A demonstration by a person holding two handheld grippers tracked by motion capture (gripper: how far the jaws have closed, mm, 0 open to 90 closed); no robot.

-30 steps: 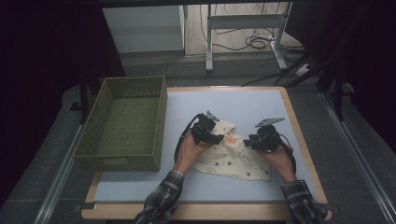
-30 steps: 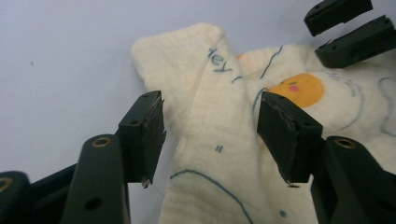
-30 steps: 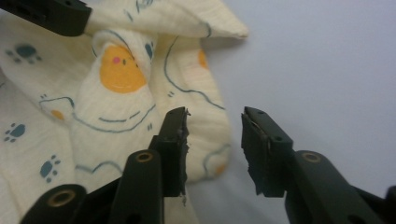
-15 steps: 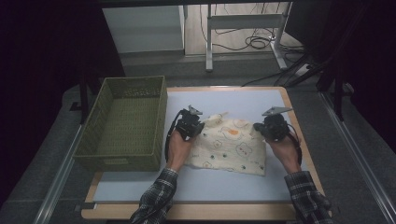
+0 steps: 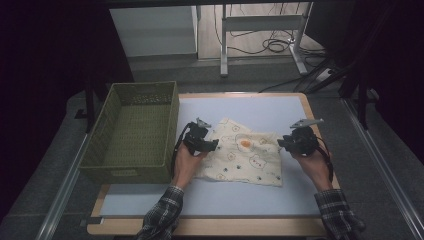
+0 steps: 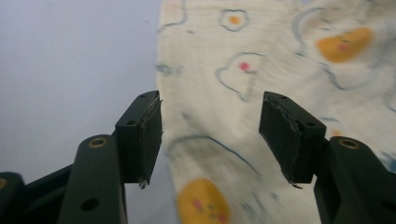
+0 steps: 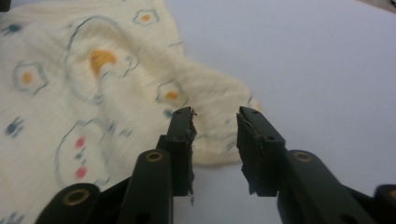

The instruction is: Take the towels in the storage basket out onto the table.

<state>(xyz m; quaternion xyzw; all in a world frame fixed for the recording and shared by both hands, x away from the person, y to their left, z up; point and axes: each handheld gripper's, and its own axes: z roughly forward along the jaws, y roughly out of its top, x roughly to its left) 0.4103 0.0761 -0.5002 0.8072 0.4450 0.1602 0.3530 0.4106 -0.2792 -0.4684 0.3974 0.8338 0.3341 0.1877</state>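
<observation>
High view: fixed above the near edge of the worktop (image 5: 250,107), facing forward and down; distant enough to take in the whole worktop, the green basket (image 5: 132,130) at left and the floor beyond. Left gripper view: mounted on the left claw (image 6: 210,135), looking along both jaws, very close over the printed cloth (image 6: 261,70) and its edge against the blue surface. Right gripper view: mounted on the right claw (image 7: 215,140), equally close, aimed at a cloth corner. Shared by all three: the cloth (image 5: 245,152) and surrounding worktop surface.
</observation>
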